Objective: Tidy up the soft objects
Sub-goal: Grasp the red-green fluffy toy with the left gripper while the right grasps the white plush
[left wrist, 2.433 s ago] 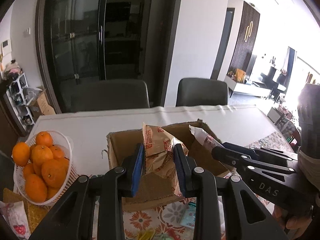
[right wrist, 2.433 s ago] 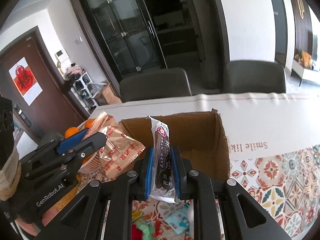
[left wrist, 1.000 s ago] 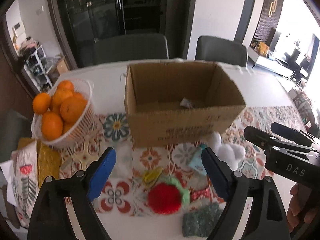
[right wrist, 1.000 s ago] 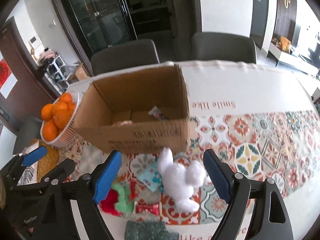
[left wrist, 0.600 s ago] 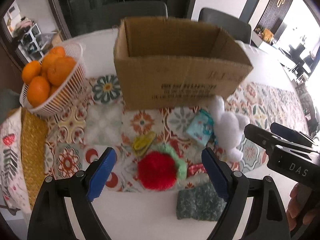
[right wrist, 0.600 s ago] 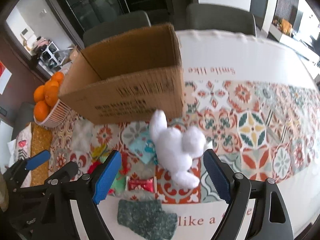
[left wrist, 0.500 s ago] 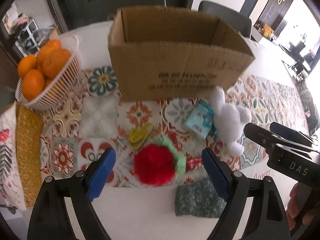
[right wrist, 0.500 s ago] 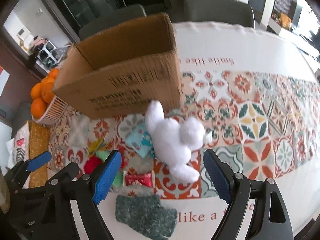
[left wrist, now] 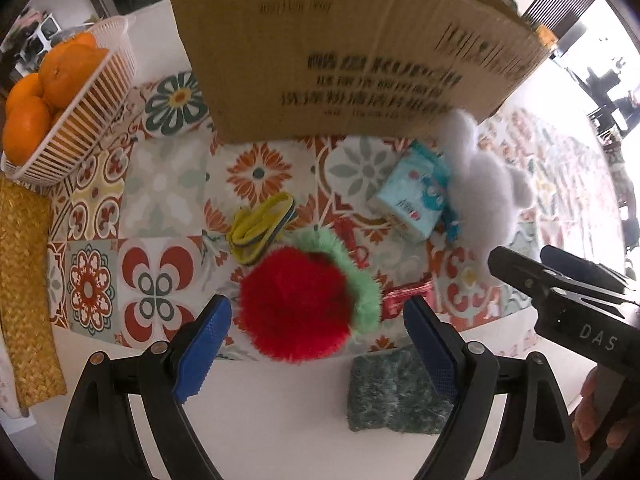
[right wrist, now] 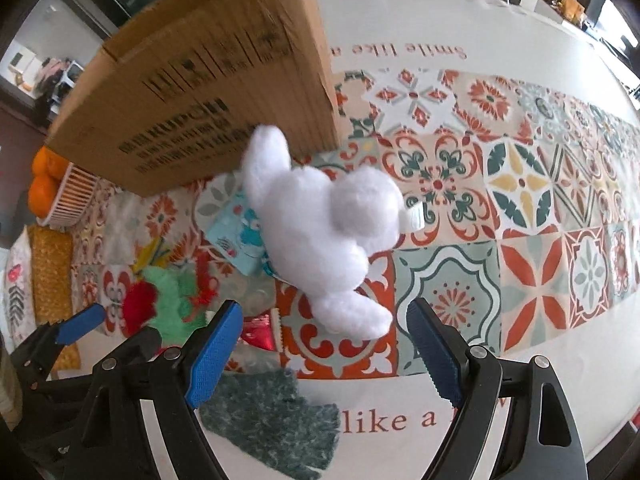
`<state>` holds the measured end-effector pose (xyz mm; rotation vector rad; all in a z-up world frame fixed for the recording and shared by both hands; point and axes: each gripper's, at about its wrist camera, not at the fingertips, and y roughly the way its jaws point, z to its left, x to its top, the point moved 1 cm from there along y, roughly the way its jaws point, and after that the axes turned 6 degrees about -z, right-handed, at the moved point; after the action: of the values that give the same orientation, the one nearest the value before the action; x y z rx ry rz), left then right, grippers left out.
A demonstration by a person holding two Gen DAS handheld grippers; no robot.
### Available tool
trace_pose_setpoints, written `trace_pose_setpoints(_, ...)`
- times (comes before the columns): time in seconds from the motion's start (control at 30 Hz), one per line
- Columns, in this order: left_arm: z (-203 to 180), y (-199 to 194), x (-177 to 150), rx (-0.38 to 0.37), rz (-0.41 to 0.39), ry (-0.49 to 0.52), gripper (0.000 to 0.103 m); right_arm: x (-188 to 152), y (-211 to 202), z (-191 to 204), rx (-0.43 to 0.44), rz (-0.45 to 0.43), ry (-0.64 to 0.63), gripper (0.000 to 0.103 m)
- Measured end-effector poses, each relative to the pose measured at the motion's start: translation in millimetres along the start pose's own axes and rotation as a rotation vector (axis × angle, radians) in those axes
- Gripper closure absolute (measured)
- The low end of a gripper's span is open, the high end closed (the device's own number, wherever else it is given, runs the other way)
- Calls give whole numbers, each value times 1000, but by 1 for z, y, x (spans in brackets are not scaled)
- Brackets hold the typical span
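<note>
Tablecloth (right wrist: 520, 380) reads "Smile like a"; right gripper (left wrist: 560, 276) marked "DAS". Both it and left gripper (left wrist: 316, 344) gape, empty. One red pompom (left wrist: 296, 308), one white plush (right wrist: 320, 220), one cardboard box (left wrist: 340, 48) behind them.

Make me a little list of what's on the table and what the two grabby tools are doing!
box: brown cardboard box standing at the back of the patterned cloth
red toy: fluffy red ball with green fringe, in front of the box
white toy: white plush bunny, its ear touching the box
other soft things: blue tissue pack, green scrubby pad, yellow folded cloth
fruit: oranges in a white basket, off to one side
left tool: open, above the red toy
right tool: open, above the bunny
</note>
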<state>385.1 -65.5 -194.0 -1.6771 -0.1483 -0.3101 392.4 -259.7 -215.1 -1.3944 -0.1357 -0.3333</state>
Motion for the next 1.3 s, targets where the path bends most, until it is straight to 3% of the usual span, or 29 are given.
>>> trace_pose_setpoints(0.37, 8, 39, -5, -2, 82, -39, 15, 3, 36, -4, -14, 64, -3, 20)
trace_pose_setpoints(0.57, 16, 56, -3, -26, 111, -75, 15, 4, 50, 1, -17, 75, -6, 34)
trace_pose_setpoints(0.97, 34, 81, -10, -49, 126, -92, 50, -7, 59, 14, -11, 42, -22, 72)
trace_pose_setpoints(1.07, 27, 78, -14, -61, 119, -83, 61, -17, 49, 16, 2, 19, -23, 76)
trace_pose_setpoints(1.3, 17, 66, -23, -84, 80, -55, 68, -36, 23, 18, 41, -55, -4, 78)
